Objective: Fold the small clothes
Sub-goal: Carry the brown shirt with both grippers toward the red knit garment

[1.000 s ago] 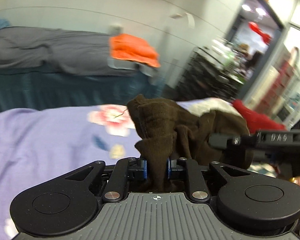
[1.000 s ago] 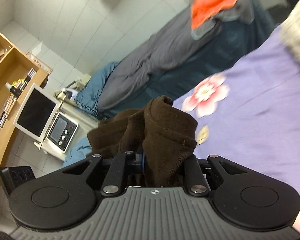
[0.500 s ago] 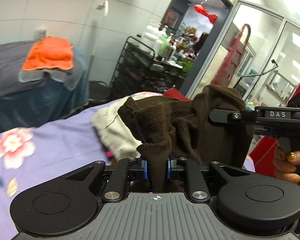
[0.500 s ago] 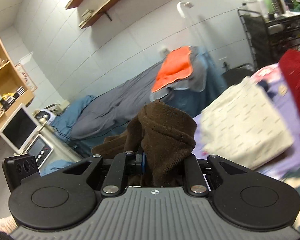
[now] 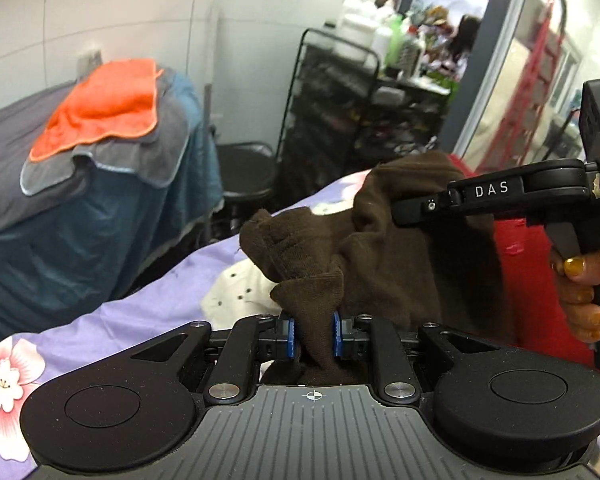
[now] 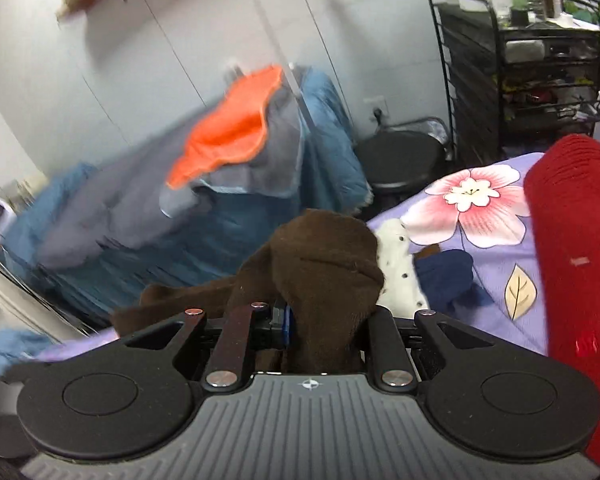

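Note:
A dark brown knitted garment [image 5: 404, 256] hangs bunched between both grippers above the purple flowered bedspread [image 5: 112, 320]. My left gripper [image 5: 314, 338] is shut on one corner of it, its blue pads pinching the cloth. The right gripper [image 5: 400, 212] shows from the side in the left wrist view, clamped on the other end, with a hand [image 5: 584, 292] on its handle. In the right wrist view the brown garment [image 6: 324, 264] fills the jaws of the right gripper [image 6: 320, 328] and covers the pads. A white dotted cloth [image 6: 396, 272] and a red garment [image 6: 576, 264] lie on the bed ahead.
A second bed with a grey and blue cover [image 5: 100, 208] carries an orange towel [image 5: 104, 108]. A black wire rack [image 5: 340, 120] of bottles and a black round bin [image 6: 404, 160] stand beyond the bed's end. A navy cloth [image 6: 444, 276] lies beside the white one.
Both grippers have swung sideways with the brown garment, from the open bedspread towards the bed's end with the white and red clothes. The grips look unchanged.

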`<state>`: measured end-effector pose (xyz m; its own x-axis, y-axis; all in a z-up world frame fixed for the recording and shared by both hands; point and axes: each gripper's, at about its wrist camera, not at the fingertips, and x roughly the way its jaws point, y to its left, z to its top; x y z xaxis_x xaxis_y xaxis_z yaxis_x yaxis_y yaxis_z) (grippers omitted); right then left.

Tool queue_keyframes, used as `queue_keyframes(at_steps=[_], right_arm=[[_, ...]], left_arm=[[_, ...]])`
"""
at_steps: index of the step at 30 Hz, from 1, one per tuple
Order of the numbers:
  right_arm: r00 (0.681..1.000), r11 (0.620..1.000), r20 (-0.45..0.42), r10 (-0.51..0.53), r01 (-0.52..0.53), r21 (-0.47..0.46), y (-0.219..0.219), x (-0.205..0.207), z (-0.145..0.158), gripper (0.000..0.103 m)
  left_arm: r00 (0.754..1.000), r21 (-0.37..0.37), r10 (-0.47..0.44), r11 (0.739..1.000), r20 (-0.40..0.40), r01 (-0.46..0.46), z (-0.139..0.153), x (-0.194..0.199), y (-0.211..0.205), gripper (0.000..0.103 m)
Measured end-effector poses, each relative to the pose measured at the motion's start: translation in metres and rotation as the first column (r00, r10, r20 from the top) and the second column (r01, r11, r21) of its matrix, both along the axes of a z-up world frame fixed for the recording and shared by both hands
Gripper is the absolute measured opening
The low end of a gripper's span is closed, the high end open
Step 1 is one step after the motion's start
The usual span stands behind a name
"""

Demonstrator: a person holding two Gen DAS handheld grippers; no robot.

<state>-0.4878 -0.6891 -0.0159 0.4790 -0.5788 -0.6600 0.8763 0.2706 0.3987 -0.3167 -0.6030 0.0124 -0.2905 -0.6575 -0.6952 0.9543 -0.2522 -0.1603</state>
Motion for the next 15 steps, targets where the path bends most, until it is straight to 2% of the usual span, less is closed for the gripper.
queue_keyframes(at_steps=[4,12,15], right_arm=[[1.0,1.0,-0.028,0.007,-0.007,0.0,-0.017,0.007,-0.021,0.02],[0.994,0.999,-0.107,-0.021,0.024,0.026,-0.04,0.011,-0.049,0.023],[0.994,0.996,-0.097,-0.058,0.063,0.056,-0.042,0.008,-0.062,0.026]], left_arm=[[0.996,0.004,0.001,1.0,0.089,-0.001,-0.011,0.002,-0.009,0.056],[0.988,0.058,0.05,0.997,0.147,-0.059,-0.031,-0.003,-0.027,0.057],[0.985,0.06,0.054,0.996,0.162,-0.064,-0.034,-0.005,-0.029,0.057]])
